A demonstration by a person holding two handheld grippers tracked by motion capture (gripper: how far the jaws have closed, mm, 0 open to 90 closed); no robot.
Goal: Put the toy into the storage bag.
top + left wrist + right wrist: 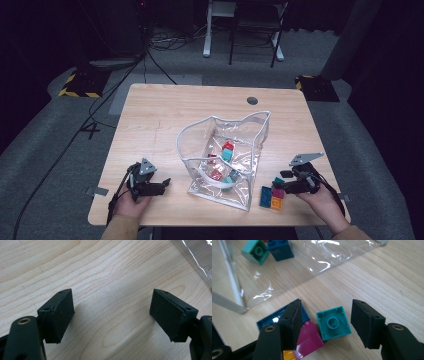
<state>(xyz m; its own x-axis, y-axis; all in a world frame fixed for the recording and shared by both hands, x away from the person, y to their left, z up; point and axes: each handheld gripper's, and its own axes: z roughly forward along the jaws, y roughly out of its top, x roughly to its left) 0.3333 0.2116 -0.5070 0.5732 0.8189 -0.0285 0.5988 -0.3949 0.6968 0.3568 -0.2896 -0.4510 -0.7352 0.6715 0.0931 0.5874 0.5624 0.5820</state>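
Right gripper view: right claw (325, 326) half-open, jaws straddling teal brick (333, 323) on bench (387, 277), not yet pinching, ready to grab for clear bag (225, 150). Left claw (112, 315) wide, empty, idle.

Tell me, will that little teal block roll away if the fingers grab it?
Probably not: the teal block is square with flat sides, lying hollow side up on the table. It looks like hard plastic, likely light and stiff. Its smooth sides might slip a little.
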